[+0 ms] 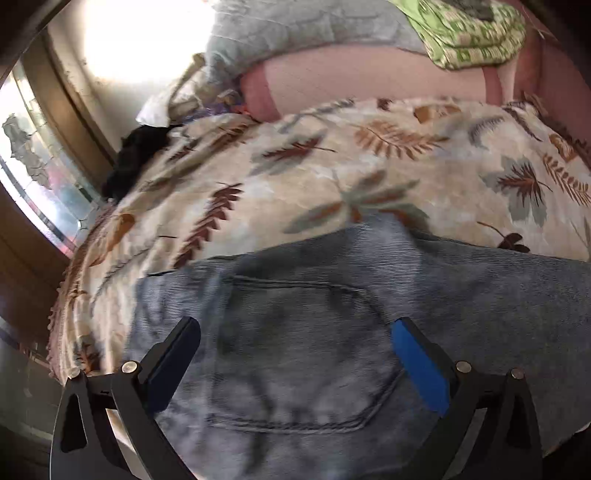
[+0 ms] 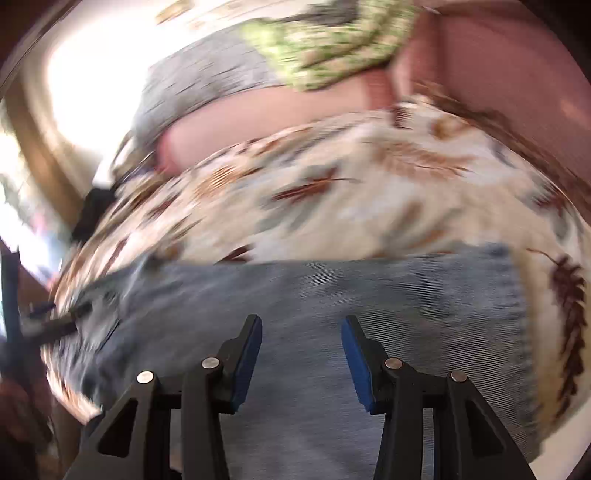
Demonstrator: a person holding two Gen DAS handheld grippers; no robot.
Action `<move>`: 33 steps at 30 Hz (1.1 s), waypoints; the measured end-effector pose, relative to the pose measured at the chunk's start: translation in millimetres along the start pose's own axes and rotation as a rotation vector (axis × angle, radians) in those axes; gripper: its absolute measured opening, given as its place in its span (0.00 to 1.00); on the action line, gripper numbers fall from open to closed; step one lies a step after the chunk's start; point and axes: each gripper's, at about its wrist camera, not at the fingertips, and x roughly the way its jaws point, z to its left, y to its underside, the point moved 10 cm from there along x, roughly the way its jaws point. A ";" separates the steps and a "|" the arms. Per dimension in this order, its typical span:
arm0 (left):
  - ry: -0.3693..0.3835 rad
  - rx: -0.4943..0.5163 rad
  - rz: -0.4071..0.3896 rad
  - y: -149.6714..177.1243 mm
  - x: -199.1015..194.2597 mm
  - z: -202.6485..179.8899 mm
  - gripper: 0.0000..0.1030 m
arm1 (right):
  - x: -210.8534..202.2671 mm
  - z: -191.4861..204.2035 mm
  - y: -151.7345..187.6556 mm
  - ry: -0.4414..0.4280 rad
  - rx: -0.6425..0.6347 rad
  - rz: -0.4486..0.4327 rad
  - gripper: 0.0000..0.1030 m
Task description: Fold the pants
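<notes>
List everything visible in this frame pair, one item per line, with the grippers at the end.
jeans: one pair, faded blue-grey denim, lying on the bed nearest the cameras, a back pocket facing up in the left wrist view.
bedspread: one, cream with brown and grey leaf print, under the jeans.
pink pillow: one, pale pink, at the far edge of the bedspread.
grey fabric: one, grey, resting on the pink pillow.
green patterned cloth: one, green and white, on top at the far right.
black item: one, at the bed's left edge, kind unclear.
window: one, bright, left side.
left gripper: black with blue pads, open over the pocket.
right gripper: black with blue pads, open over the denim.
</notes>
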 end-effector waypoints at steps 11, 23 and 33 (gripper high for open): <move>-0.094 0.062 0.087 -7.3 48.4 -17.8 1.00 | 21.5 -92.9 -38.1 0.045 0.182 0.063 0.45; -0.081 0.099 0.099 -13.4 43.0 -22.4 1.00 | -2.9 -107.8 -53.7 0.009 0.223 -0.037 0.34; 0.182 0.227 -0.013 12.1 -37.6 -120.5 1.00 | -56.8 -83.9 18.9 -0.239 0.246 0.064 0.34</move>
